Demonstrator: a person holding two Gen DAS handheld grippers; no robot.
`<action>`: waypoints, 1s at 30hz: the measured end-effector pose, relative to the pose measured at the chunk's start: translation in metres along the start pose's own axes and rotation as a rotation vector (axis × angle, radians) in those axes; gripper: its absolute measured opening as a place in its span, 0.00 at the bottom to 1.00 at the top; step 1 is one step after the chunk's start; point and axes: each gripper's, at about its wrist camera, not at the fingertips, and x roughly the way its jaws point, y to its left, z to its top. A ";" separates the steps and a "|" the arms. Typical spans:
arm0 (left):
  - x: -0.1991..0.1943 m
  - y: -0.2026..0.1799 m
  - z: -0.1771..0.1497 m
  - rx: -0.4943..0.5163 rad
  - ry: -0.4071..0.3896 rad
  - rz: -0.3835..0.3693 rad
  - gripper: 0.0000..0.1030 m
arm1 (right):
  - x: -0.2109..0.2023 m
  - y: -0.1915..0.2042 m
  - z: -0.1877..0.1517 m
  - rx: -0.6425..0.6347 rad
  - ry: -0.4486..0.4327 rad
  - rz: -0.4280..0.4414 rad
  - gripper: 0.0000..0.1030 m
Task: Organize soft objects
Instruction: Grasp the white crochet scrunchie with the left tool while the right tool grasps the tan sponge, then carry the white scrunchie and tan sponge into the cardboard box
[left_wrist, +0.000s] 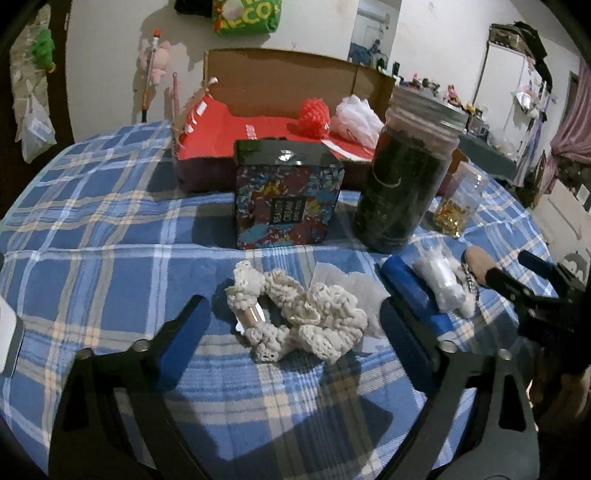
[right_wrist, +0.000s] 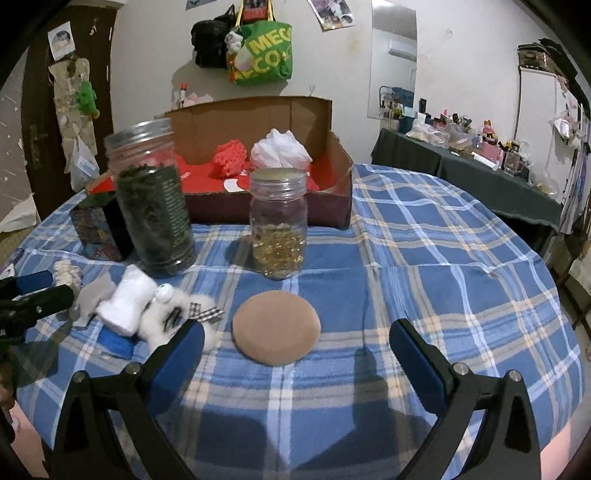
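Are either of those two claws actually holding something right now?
No, neither. The left claw stands open around the cream crocheted scrunchie without pinching it; the right claw is open in front of the tan round pad.

right gripper (right_wrist: 297, 341): jaws wide, nothing held | tan pad (right_wrist: 275, 328): flat on plaid cloth (right_wrist: 424, 240), between fingertips | jar (right_wrist: 278, 225): upright behind pad

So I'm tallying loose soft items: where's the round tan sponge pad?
In the right wrist view, the round tan sponge pad lies on the checked cloth, before the small glass jar.
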 end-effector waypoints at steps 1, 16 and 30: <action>0.005 0.001 0.001 -0.002 0.024 -0.014 0.69 | 0.004 0.000 0.002 -0.004 0.014 -0.006 0.91; -0.022 -0.016 0.009 0.065 -0.058 -0.044 0.33 | -0.006 0.004 0.007 -0.019 0.006 0.139 0.28; -0.022 -0.030 0.015 0.086 -0.067 -0.087 0.33 | -0.015 0.022 0.016 -0.060 -0.032 0.220 0.10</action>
